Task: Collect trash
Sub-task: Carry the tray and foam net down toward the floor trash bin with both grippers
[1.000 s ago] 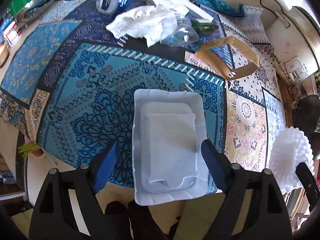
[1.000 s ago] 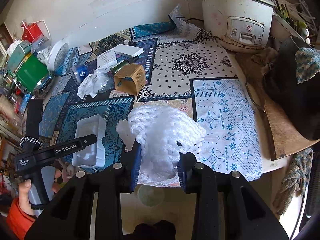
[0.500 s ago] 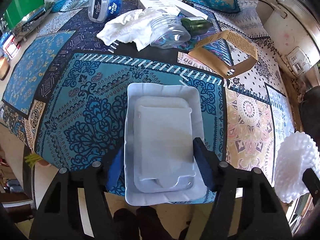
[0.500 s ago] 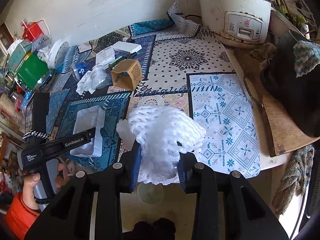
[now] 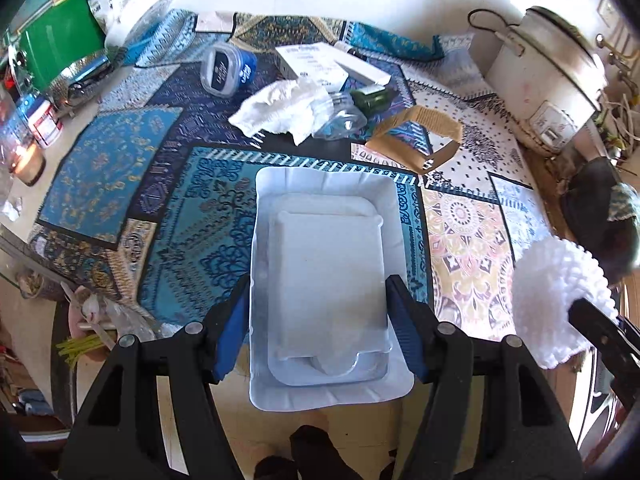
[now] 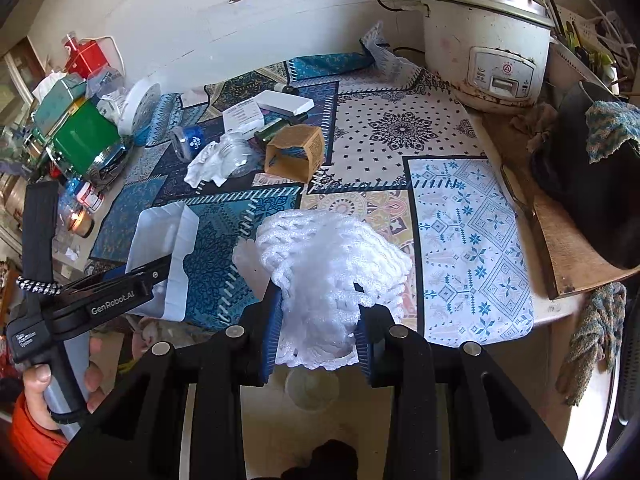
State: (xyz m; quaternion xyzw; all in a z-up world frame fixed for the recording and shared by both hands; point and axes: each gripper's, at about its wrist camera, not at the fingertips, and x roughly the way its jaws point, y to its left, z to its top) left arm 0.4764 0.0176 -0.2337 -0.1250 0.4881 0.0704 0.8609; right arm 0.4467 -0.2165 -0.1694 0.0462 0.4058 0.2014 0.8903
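Note:
My left gripper (image 5: 320,316) is shut on a white foam tray (image 5: 324,280) and holds it tilted above the near edge of the patterned tablecloth (image 5: 192,216). The tray also shows in the right wrist view (image 6: 164,248), raised on its side. My right gripper (image 6: 318,320) is shut on a white foam fruit net (image 6: 328,264) and holds it above the table's front edge. The net also shows at the right of the left wrist view (image 5: 560,296). More trash lies at the back: a crumpled tissue (image 5: 280,112), a clear plastic jar (image 5: 340,116), a cardboard sleeve (image 5: 416,140) and a blue-capped tub (image 5: 226,70).
A rice cooker (image 6: 484,36) stands at the back right. A green box (image 6: 84,136) and jars crowd the left edge, with a lit candle (image 6: 80,222). White boxes (image 6: 260,110) lie at the back. A dark bag (image 6: 592,184) sits on a wooden board at the right.
My left gripper closed on the foam tray and lifted it off the cloth, tilting it. My right gripper kept hold of the foam net and barely moved.

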